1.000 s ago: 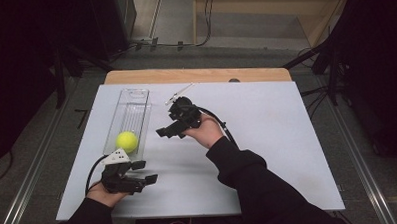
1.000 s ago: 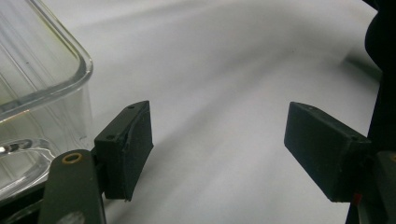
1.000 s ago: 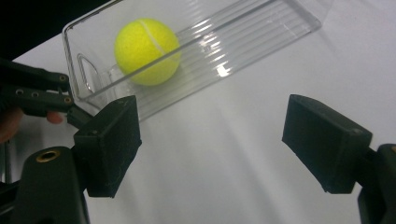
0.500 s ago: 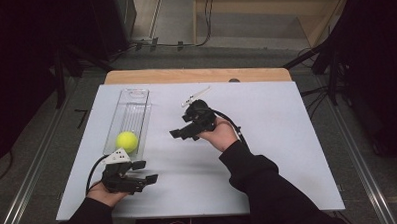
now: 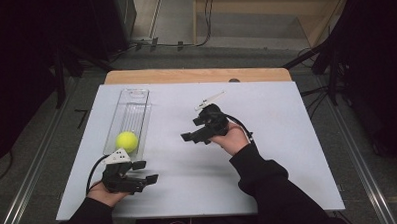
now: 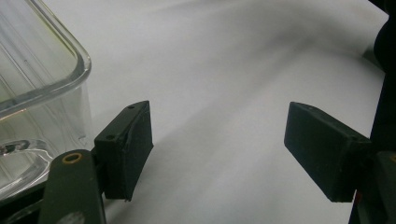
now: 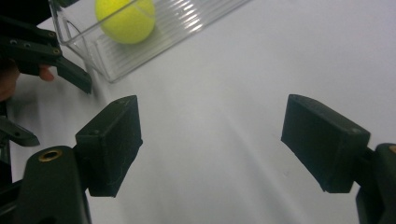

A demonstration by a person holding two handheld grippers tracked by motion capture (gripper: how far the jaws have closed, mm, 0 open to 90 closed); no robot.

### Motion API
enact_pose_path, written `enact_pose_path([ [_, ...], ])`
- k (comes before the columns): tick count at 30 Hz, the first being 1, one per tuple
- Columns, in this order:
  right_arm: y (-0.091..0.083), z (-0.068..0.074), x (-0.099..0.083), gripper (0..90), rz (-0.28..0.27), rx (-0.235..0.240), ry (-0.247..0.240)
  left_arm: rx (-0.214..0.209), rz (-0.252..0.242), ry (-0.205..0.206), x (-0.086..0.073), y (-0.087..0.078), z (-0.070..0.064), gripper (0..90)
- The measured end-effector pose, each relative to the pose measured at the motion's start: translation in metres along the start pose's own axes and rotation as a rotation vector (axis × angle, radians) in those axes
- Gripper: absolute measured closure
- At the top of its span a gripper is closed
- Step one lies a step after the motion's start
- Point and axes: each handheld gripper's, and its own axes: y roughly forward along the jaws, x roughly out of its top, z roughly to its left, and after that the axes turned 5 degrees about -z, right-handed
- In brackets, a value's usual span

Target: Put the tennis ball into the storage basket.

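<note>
Though dark all round, both claws, left [image 5: 147, 173] and right [image 5: 190, 135], agape over white table [image 5: 287, 139], beside yellow ball [image 5: 127, 141].

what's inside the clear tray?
One yellow ball sits at the near end of the clear tray; the rest of its ribbed floor is bare. Nothing covers it.

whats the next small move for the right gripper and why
Probably draw the right gripper a little farther from the clear tray and set it down. Its jaws are open and empty over bare table, and the yellow ball already sits inside the tray.
</note>
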Motion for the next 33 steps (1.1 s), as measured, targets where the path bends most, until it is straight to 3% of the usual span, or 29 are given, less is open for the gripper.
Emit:
enact_pose_path([
  [16,-0.029,-0.012,-0.021,18.2,-0.038,-0.044,0.014,0.000,-0.003,0.004,0.001,-0.001,0.000,24.0],
  [33,-0.048,-0.020,-0.053,18.2,-0.032,-0.072,0.046,-0.004,-0.006,0.002,0.001,-0.001,-0.001,23.9],
])
